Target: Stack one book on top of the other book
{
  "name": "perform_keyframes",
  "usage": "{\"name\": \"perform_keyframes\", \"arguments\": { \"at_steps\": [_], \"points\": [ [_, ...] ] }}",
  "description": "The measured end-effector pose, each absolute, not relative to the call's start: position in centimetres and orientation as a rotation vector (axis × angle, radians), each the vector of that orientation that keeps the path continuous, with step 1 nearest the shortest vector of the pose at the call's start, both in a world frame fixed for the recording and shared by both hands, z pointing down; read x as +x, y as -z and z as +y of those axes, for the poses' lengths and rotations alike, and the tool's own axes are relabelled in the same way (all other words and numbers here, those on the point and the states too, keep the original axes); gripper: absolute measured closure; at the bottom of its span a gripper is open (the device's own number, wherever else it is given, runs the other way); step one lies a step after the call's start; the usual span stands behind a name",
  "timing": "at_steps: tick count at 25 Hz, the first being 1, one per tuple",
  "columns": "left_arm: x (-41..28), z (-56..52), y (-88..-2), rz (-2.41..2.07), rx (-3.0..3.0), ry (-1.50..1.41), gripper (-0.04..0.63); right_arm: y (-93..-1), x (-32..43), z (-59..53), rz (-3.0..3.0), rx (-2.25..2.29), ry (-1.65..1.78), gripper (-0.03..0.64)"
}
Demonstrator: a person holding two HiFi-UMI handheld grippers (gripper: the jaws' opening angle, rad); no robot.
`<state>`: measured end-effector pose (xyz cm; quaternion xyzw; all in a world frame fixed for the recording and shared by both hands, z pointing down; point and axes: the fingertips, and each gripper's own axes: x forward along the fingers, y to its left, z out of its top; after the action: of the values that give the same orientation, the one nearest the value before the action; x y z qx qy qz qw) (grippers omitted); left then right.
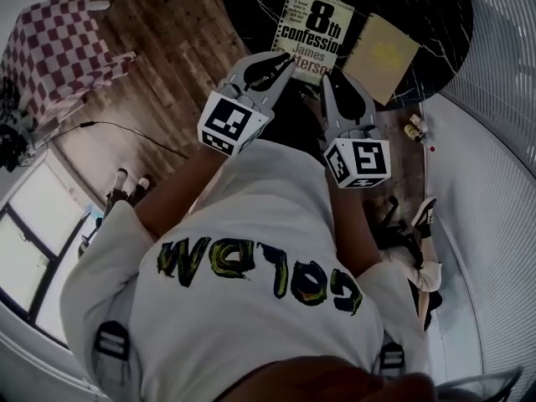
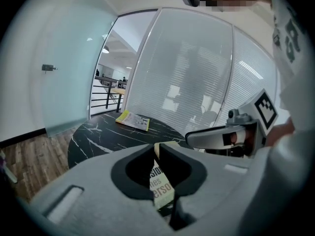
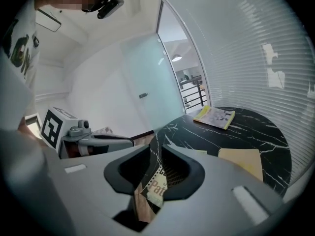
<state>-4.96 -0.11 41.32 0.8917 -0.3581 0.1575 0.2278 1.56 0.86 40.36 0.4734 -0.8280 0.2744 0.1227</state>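
- Hovering nearest the person, the left gripper (image 1: pixel 283 64) has its jaws a narrow slit apart and clamps nothing. The cover of the paperback (image 1: pixel 313 28) only shows through the gap, by its near left corner.
- Beside it, the right gripper (image 1: pixel 332 79) is likewise slightly parted and empty, by the paperback's near right corner.
- Just past both tips, the paperback lies flat on the black table (image 1: pixel 440 7), close to the near edge.
- Right of it, a tan book (image 1: pixel 383 57) lies flat just beside it; whether their edges touch I cannot tell.
- Farthest off, a yellow booklet (image 2: pixel 133 120) rests across the table, well apart.
- Nothing is stacked yet, so my reading is that gripping, lifting and setting down all remain.
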Motion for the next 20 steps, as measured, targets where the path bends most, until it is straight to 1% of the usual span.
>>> {"name": "perform_keyframes", "arguments": {
  "at_steps": [2,7,16,20],
  "points": [
    [-5.3,-0.6,-42.4,-0.993,2.439,-0.450,0.561,-41.5,1.6,0.6,-2.395,1.369,-0.818,0.524],
    [-5.0,-1.2,-45.1,-0.960,2.400,-0.468,0.541,-44.5,2.3,0.1,-2.342,1.370,-0.861,0.509],
    [-5.7,-2.2,-50.1,-0.945,2.317,-0.566,0.511,-49.7,3.1,-1.0,-2.255,1.359,-0.925,0.463],
    [-6.0,-1.8,-52.7,-0.938,2.265,-0.609,0.482,-52.5,3.7,-1.3,-2.199,1.349,-0.968,0.446]
  ]
}}
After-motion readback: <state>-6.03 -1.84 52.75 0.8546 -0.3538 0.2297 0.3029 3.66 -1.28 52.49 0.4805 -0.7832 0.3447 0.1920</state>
